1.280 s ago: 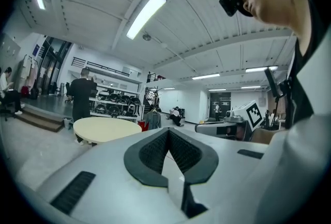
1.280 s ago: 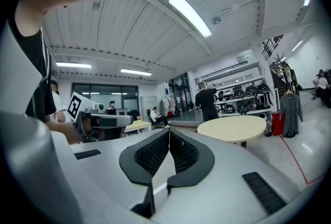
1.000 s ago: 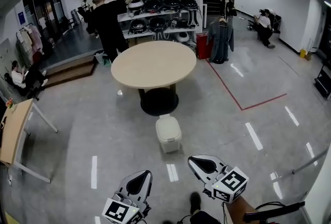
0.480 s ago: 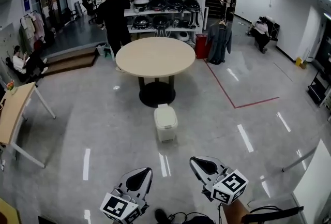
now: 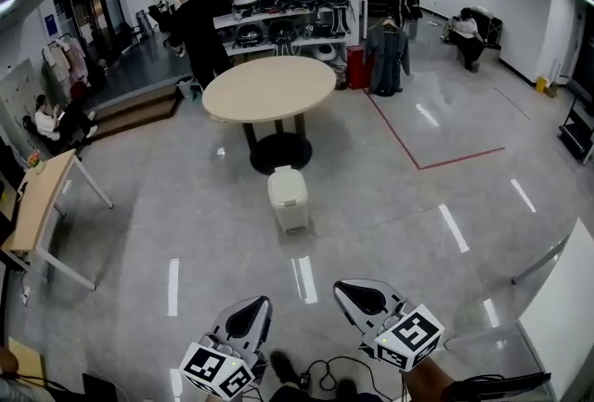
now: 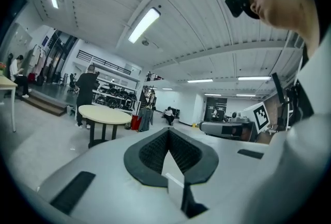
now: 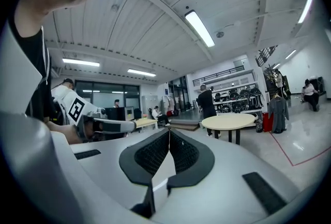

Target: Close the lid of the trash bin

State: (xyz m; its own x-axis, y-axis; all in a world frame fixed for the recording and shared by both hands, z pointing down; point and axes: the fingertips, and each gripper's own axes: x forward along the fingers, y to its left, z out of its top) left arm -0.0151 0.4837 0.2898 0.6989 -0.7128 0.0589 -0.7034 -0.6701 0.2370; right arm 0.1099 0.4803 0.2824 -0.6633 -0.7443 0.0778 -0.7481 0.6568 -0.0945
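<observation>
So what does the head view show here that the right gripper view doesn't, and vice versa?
Only the head view shows the trash bin, apparently closed, standing just in front of the round table and well ahead of both grippers.

Only the right gripper view shows the right gripper close up, shut with nothing in it, plus the ceiling lights overhead.

Both views show the round table, the person in black beyond it, and the left gripper held beside the right one.
</observation>
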